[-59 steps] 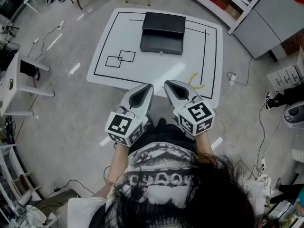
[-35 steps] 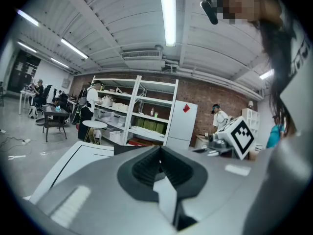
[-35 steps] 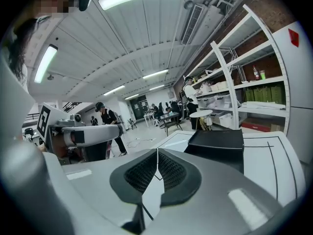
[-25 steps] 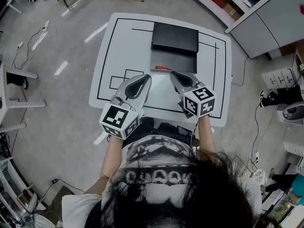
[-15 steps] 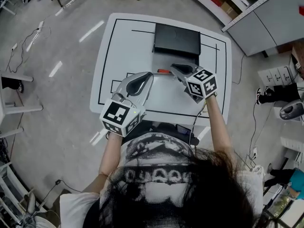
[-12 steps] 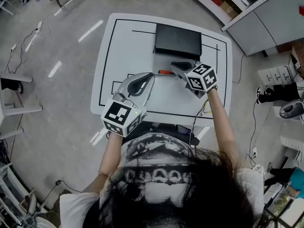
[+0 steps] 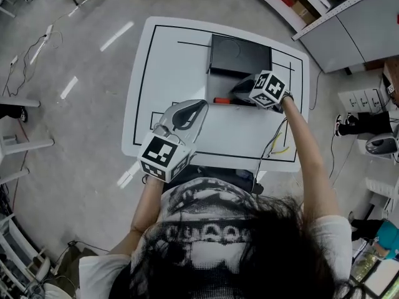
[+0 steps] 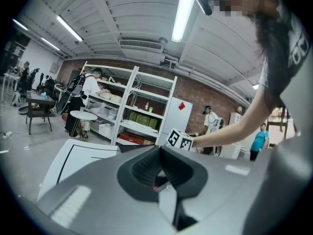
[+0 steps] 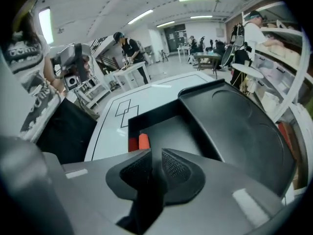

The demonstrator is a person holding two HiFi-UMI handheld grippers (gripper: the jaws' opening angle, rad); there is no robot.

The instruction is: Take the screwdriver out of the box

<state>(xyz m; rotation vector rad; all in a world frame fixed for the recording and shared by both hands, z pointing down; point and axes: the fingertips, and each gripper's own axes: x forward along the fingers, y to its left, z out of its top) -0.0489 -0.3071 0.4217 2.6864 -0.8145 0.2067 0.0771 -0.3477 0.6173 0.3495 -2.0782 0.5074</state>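
Note:
An open black box stands at the far side of the white table, its lid folded back. The screwdriver's orange-red handle lies at the near left corner of the box's tray. My right gripper tilts down over the tray's front edge, just right of the handle. Its jaws are opening, a narrow gap apart, with nothing between them. My left gripper hovers over the table's near middle, shut and empty.
Black lines and two overlapping squares mark the tabletop. A yellow cable lies by the table's right front corner. Shelving and a grey cabinet stand beyond the table at the right. People work at tables in the background.
My right gripper has gone forward and down to the box's front edge, tipping its nose downward, and its jaws have parted. My left gripper has drifted a little forward.

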